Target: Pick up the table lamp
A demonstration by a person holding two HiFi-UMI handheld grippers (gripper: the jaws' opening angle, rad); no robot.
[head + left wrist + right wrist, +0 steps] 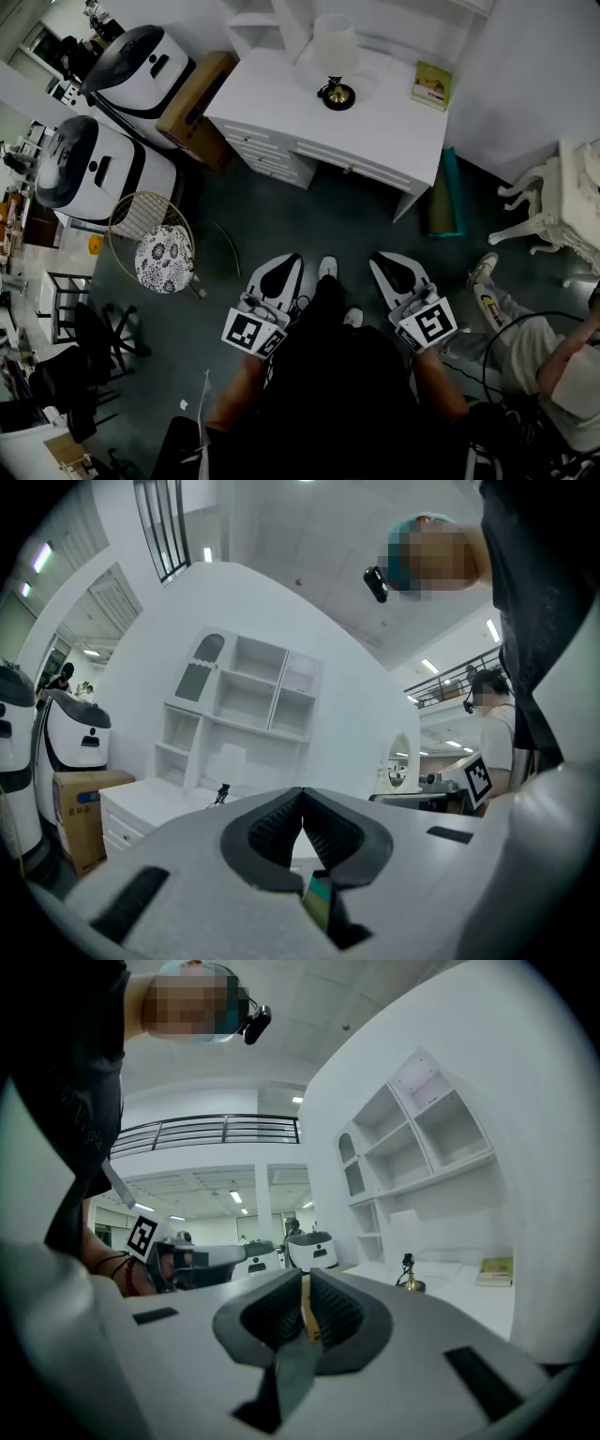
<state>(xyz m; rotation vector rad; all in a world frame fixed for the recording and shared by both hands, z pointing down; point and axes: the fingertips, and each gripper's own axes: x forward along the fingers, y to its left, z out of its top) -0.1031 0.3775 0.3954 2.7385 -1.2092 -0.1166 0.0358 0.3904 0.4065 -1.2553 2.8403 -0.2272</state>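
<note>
The table lamp (335, 58) has a white shade and a brass-and-black base; it stands upright on the white desk (375, 131) at the far side of the room. In the left gripper view the lamp (224, 766) shows small, left of the jaws. In the right gripper view the lamp (407, 1274) stands right of the jaws. My left gripper (284, 265) and right gripper (387, 263) hang side by side over the dark floor, well short of the desk. Both are shut with nothing between their jaws.
A green-covered book (432, 84) lies on the desk's right end. Two white machines (141, 66) and a cardboard box (197, 108) stand left of the desk. A wire stool with a floral cushion (164, 258) is front left. A green roll (452, 192), an ornate white table (562, 202) and a seated person (548, 356) are on the right.
</note>
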